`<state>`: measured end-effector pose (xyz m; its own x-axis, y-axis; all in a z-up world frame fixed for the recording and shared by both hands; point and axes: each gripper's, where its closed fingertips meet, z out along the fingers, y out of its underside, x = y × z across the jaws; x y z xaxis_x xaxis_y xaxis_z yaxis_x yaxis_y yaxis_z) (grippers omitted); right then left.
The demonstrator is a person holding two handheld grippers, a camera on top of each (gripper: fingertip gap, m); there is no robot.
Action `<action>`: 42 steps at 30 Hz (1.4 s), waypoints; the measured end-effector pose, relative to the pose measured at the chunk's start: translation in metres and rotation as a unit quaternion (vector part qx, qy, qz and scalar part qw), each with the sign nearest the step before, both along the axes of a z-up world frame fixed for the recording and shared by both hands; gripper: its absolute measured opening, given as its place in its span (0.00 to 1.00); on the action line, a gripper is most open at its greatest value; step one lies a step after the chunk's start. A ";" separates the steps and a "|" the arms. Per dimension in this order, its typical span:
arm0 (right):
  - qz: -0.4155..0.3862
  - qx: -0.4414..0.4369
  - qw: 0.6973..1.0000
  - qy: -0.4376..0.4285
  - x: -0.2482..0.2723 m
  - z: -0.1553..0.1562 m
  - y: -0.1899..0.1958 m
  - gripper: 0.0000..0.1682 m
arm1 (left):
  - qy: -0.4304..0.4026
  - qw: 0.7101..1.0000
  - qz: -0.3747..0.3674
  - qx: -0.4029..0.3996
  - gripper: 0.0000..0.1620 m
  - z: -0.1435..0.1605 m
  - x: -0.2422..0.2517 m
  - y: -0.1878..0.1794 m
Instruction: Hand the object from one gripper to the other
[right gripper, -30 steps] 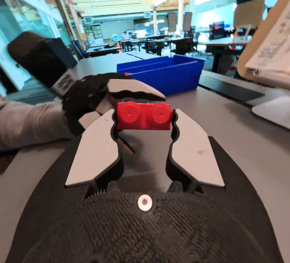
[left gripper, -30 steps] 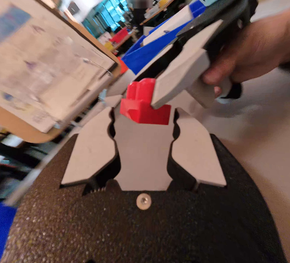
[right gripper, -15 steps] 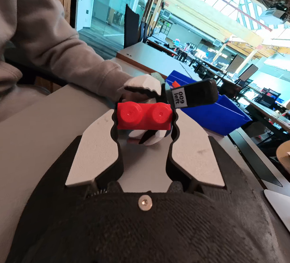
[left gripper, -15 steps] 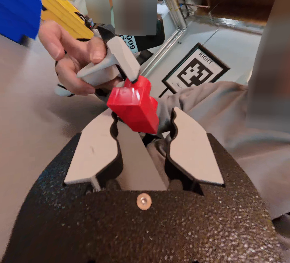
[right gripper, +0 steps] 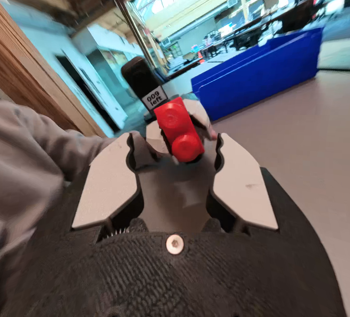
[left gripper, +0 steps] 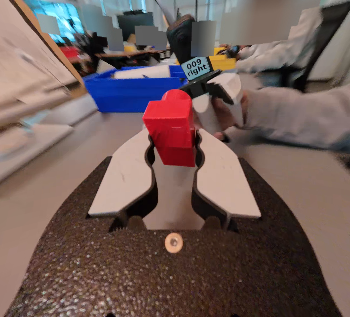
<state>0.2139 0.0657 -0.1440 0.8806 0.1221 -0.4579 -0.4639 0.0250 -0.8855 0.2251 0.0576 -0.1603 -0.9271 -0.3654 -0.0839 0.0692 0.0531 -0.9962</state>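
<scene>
1. Left gripper (left gripper: 173,138): its two pale grey fingers are clamped against the sides of a red plastic building brick with two round studs (left gripper: 171,130). In the left wrist view the brick sits between the fingertips, tilted, with its upper end leaning away from the camera.
2. Right gripper (right gripper: 174,137): the jaws stand wide apart and grip nothing. In the right wrist view the brick (right gripper: 179,133) lies in the gap between the fingertips, clear of both inner faces, with the two studs facing the camera.
3. Brick location: off the grey tabletop (left gripper: 56,166), held in the air by the left gripper alone.
4. Cross view, left wrist camera: the right gripper (left gripper: 208,90) appears just behind and to the right of the brick, held by a hand (left gripper: 225,114) in a grey sleeve (left gripper: 295,116). A light label tag (left gripper: 197,67) sits on its black body.
5. Cross view, right wrist camera: the left gripper (right gripper: 179,130) appears behind the brick, its pale fingers flanking the brick. A white label tag (right gripper: 154,97) is fixed to its black body. A grey sleeve (right gripper: 37,149) fills the left edge.
6. Surroundings: a blue plastic bin (left gripper: 132,90) stands on the tabletop beyond both grippers; the same bin (right gripper: 255,75) is at upper right in the right wrist view. The background is motion-blurred.
</scene>
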 end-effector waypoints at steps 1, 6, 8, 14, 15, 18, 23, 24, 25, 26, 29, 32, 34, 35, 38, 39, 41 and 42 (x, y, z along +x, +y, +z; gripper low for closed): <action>0.012 0.005 0.999 0.047 0.000 -0.001 0.002 0.47 | -0.053 0.998 0.022 0.018 0.24 0.002 0.002 0.001; 0.049 0.030 0.986 0.157 -0.001 -0.003 0.005 0.43 | -0.222 0.968 0.070 0.097 0.24 0.004 0.001 -0.001; 0.056 0.009 0.987 0.154 -0.005 -0.009 0.008 0.42 | -0.243 0.959 0.078 0.123 0.24 0.000 0.002 -0.002; 0.045 0.021 0.982 0.183 -0.001 -0.008 0.010 0.42 | -0.307 0.931 0.100 0.173 0.24 -0.004 0.005 -0.001; 0.049 0.019 0.982 0.182 -0.001 -0.008 0.009 0.42 | -0.319 0.924 0.103 0.182 0.24 -0.005 0.005 -0.002; 0.054 -0.005 0.985 0.165 -0.001 -0.012 0.008 0.42 | -0.319 0.921 0.106 0.194 0.24 -0.008 0.006 -0.002; -0.036 -0.045 0.996 0.071 0.016 -0.012 0.008 0.41 | -0.303 0.923 0.149 0.182 0.31 -0.005 0.013 0.003; -0.072 -0.059 0.995 0.031 0.024 -0.010 0.002 0.41 | -0.297 0.927 0.151 0.174 0.34 -0.004 0.013 0.004; -0.115 -0.071 0.991 -0.013 0.035 -0.004 -0.006 0.41 | -0.288 0.931 0.152 0.167 0.35 -0.003 0.014 0.004; -0.170 -0.077 0.981 -0.055 0.047 0.005 -0.018 0.41 | -0.280 0.934 0.157 0.159 0.37 -0.002 0.015 0.005; -0.341 -0.061 0.929 -0.131 0.083 0.049 -0.080 0.41 | -0.258 0.938 0.171 0.157 0.38 -0.003 0.020 0.010; -0.545 -0.066 0.822 -0.149 0.114 0.079 -0.189 0.42 | -0.253 0.936 0.183 0.162 0.35 -0.006 0.025 0.013; -0.653 -0.122 0.735 -0.135 0.127 0.072 -0.266 0.41 | -0.250 0.935 0.189 0.166 0.32 -0.008 0.028 0.015; -0.691 -0.148 0.696 -0.123 0.131 0.064 -0.298 0.41 | -0.247 0.935 0.189 0.168 0.31 -0.009 0.028 0.014; -0.727 -0.225 0.644 -0.086 0.147 0.035 -0.353 0.42 | -0.232 0.941 0.188 0.160 0.30 -0.010 0.028 0.013; -0.729 -0.245 0.633 -0.082 0.153 0.028 -0.362 0.42 | -0.228 0.942 0.187 0.157 0.30 -0.010 0.028 0.013; -0.732 -0.253 0.628 -0.070 0.167 0.018 -0.370 0.42 | -0.226 0.943 0.186 0.157 0.30 -0.011 0.028 0.012; -0.730 -0.256 0.630 -0.063 0.174 0.014 -0.370 0.42 | -0.224 0.944 0.184 0.159 0.29 -0.012 0.028 0.012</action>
